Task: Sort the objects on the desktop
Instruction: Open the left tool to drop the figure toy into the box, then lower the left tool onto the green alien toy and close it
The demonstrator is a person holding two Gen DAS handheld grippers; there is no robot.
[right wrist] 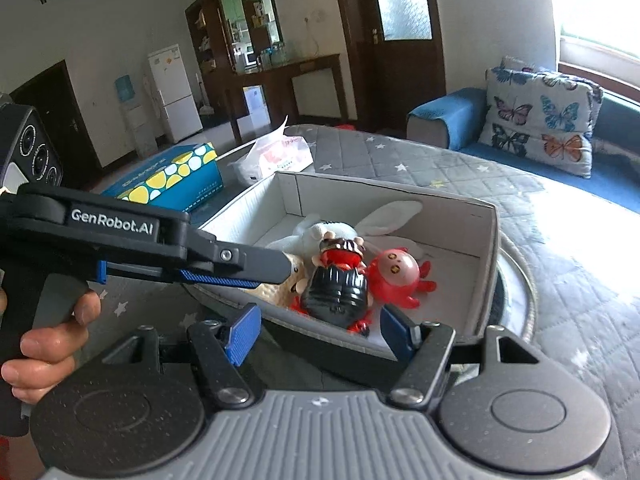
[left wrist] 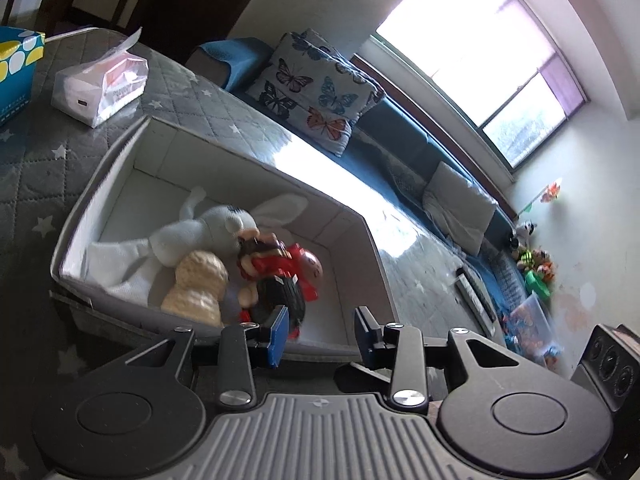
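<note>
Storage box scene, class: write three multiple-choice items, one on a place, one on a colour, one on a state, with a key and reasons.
1. Where does the white plush rabbit lie?
A. In the storage box
B. On the sofa
C. On the floor

2. What colour is the octopus toy?
A. Green
B. Red
C. Yellow

3. How do the right tongs stand?
A. Shut on a toy
B. Shut, empty
C. Open, empty

Key: 1 A, it rests inside the box walls; 2 B, its body is red; 3 C, its blue pads are spread with nothing between them.
</note>
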